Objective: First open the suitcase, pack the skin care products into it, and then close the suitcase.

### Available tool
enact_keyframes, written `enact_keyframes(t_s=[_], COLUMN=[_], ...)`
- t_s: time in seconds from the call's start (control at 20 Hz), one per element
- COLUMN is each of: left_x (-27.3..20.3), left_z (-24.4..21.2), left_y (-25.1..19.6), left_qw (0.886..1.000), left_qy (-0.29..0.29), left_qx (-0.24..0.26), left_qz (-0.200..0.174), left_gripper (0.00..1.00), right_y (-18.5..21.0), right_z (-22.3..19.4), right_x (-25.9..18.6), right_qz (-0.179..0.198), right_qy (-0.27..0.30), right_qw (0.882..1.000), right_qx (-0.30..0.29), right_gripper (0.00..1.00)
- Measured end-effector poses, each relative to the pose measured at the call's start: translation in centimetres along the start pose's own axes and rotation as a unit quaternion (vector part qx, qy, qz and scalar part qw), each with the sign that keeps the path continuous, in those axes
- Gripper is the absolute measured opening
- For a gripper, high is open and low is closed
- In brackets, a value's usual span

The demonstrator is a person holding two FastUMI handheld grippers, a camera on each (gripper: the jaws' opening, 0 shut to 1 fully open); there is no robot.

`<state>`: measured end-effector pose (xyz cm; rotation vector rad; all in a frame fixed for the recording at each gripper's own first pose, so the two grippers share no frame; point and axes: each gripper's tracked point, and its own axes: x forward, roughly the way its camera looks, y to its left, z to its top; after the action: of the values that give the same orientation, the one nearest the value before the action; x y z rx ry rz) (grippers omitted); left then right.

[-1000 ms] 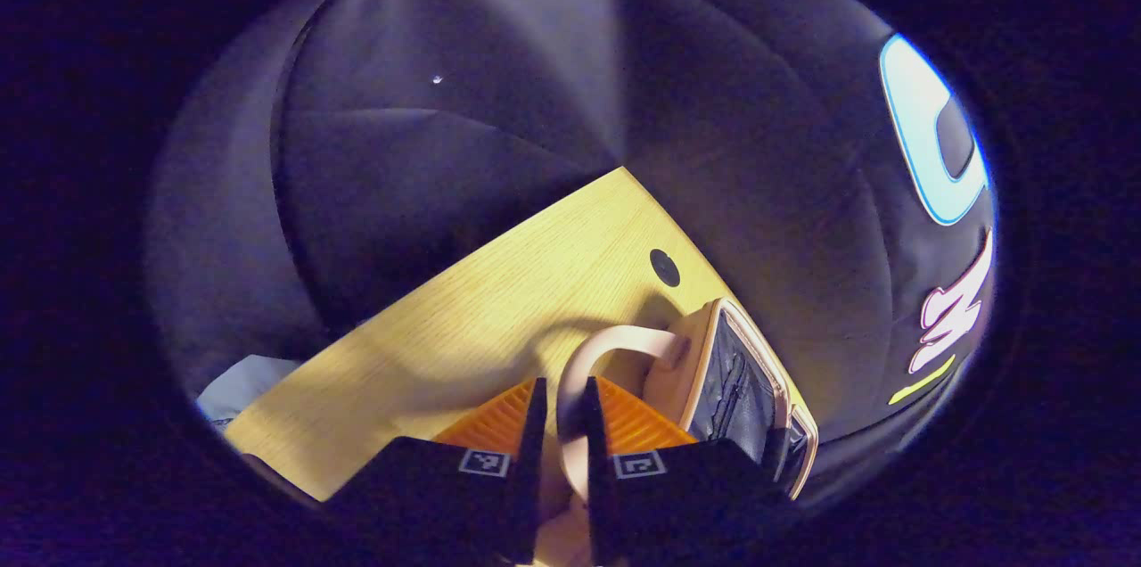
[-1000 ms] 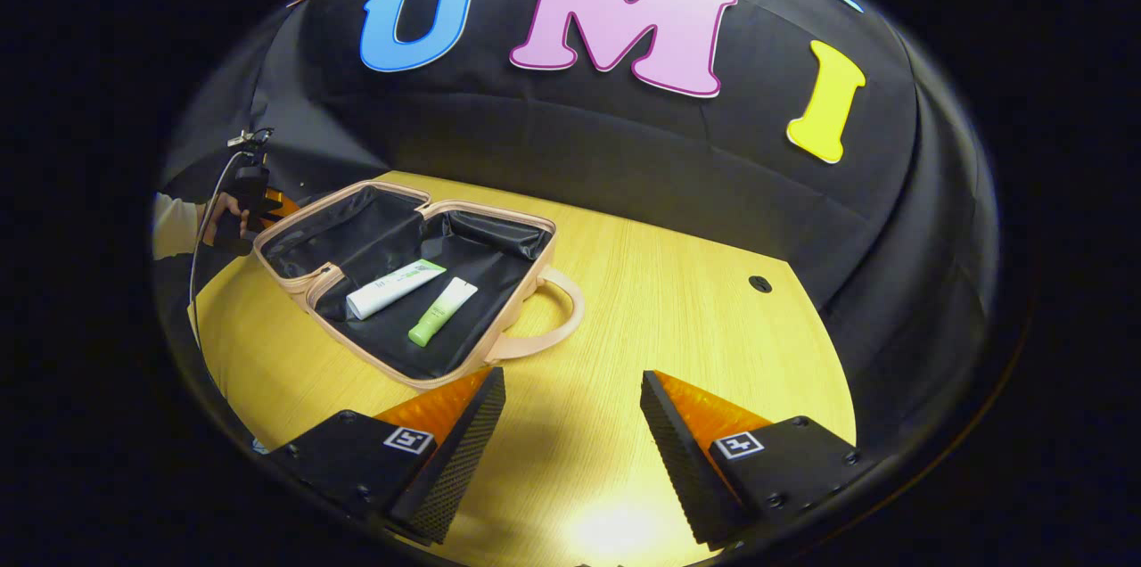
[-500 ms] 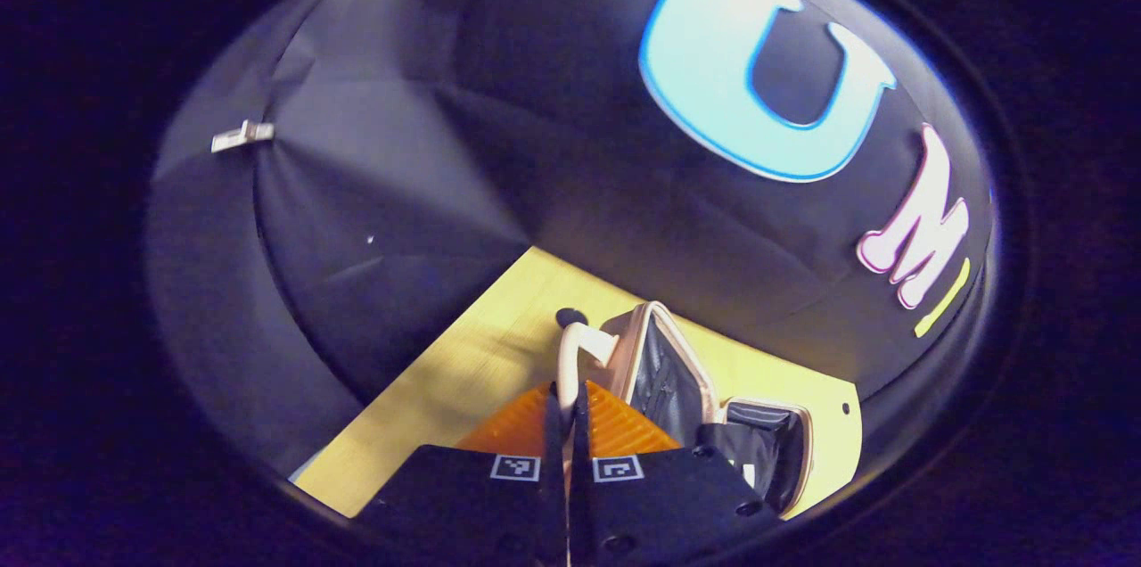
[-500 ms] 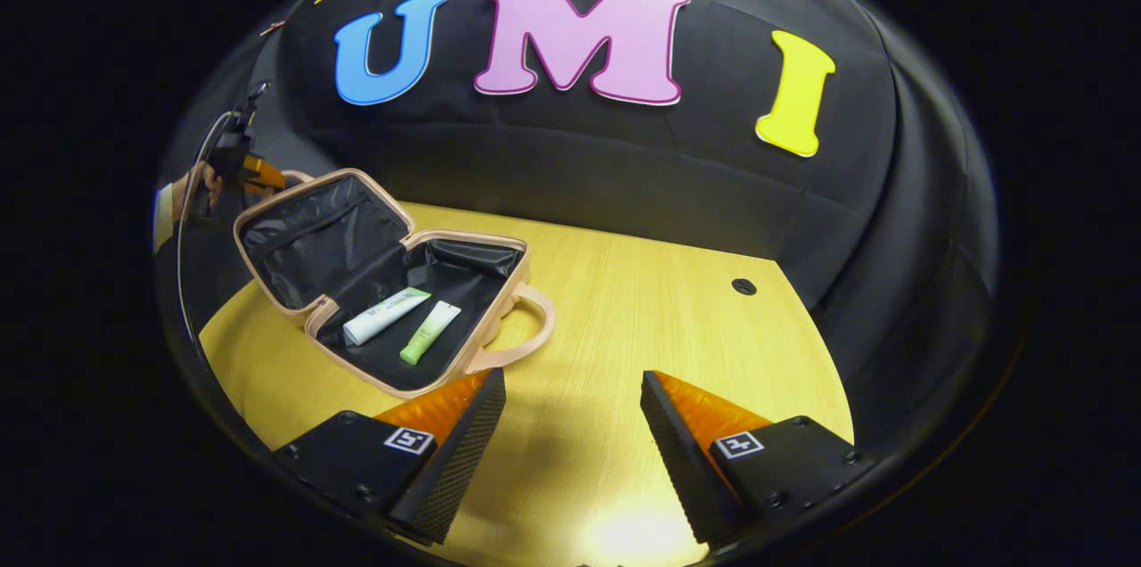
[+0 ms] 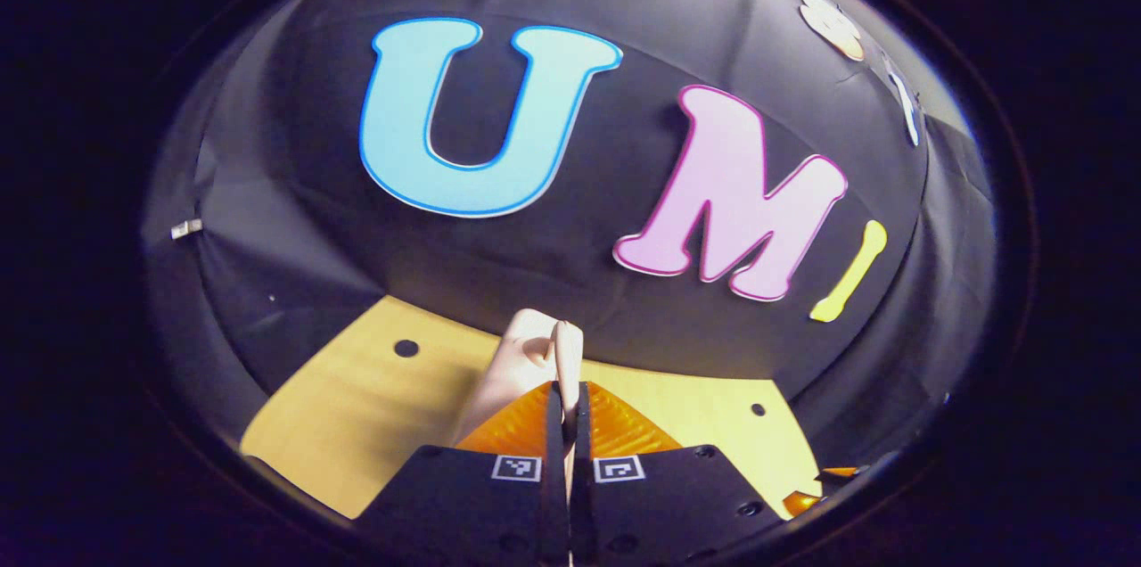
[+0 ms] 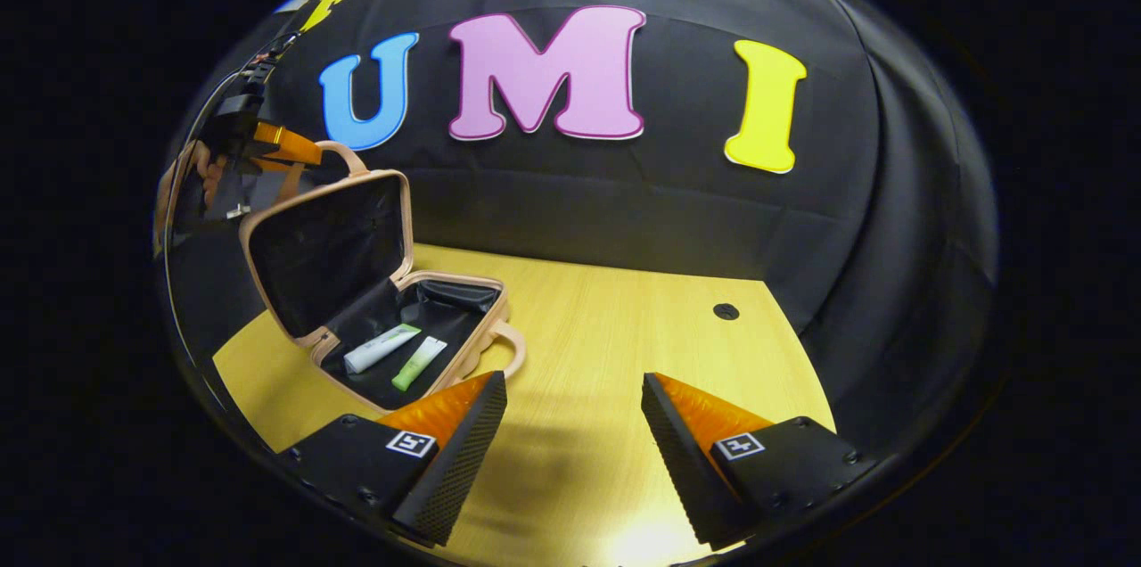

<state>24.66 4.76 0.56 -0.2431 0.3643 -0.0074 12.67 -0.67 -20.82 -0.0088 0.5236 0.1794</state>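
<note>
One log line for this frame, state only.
phase: closing | left gripper: shut on lid handle | lid: half raised | tubes: two in case | right gripper: open, idle

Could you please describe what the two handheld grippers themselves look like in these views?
Each gripper, right and left, has a black body carrying small square black-and-white tags and two orange wedge-shaped fingers. The right gripper's inner faces are black, finely textured pads. In the right gripper view, a thin cable hangs from the left gripper.

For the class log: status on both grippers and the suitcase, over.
Left gripper shut on lid handle, lid raised. Right gripper open, holding nothing. Two tubes lie in suitcase. Nothing in the way.
</note>
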Motion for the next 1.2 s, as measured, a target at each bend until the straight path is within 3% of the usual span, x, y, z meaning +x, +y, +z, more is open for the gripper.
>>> enact_keyframes(t_s=[0.1, 0.2, 0.55, 0.65, 0.8, 0.85, 0.9, 1.0, 1.1, 1.2], left_x=[1.5, 3.2, 10.6, 11.2, 10.9, 9.7, 8.4, 5.6, 1.0, -4.0], left_z=[-4.3, -9.6, -23.2, -25.3, -25.2, -24.3, -23.5, -19.8, -15.1, -11.6], left_y=[-5.0, -8.7, -11.9, -11.9, -14.0, -14.1, -13.8, -12.7, -12.4, -11.6], left_qw=[0.998, 0.995, 0.986, 0.984, 0.982, 0.984, 0.988, 0.994, 0.991, 0.985], left_qy=[0.02, 0.059, 0.158, 0.166, 0.146, 0.133, 0.115, 0.054, -0.019, -0.07], left_qx=[-0.043, -0.053, -0.018, -0.02, -0.061, -0.052, -0.021, 0.063, 0.131, 0.157], left_qz=[-0.038, -0.065, -0.056, -0.061, -0.103, -0.108, -0.098, -0.065, -0.037, -0.006], left_gripper=[0.07, 0.07, 0.07, 0.14, 0.37, 0.46, 0.67, 0.99, 0.96, 0.96], right_y=[-1.1, -2.1, -5.2, -5.7, -5.7, -5.5, -5.2, -4.3, -3.2, -2.0], right_z=[0.2, 0.3, -0.6, -1.0, -0.6, -0.2, 0.2, 1.5, 3.2, 4.8], right_x=[-0.4, -1.0, -2.8, -3.3, -4.7, -5.2, -5.8, -7.3, -9.1, -10.9], right_qz=[0.001, 0.001, -0.02, -0.032, -0.043, -0.045, -0.047, -0.049, -0.05, -0.049], right_qy=[0.0, -0.002, 0.001, 0.003, -0.003, -0.008, -0.012, -0.025, -0.044, -0.064], right_qw=[1.0, 1.0, 0.999, 0.999, 0.998, 0.998, 0.998, 0.997, 0.997, 0.996], right_qx=[0.005, 0.008, 0.028, 0.036, 0.045, 0.046, 0.044, 0.045, 0.044, 0.037], right_gripper=[0.97, 0.97, 0.97, 0.97, 0.97, 0.97, 0.97, 0.97, 0.97, 0.97])
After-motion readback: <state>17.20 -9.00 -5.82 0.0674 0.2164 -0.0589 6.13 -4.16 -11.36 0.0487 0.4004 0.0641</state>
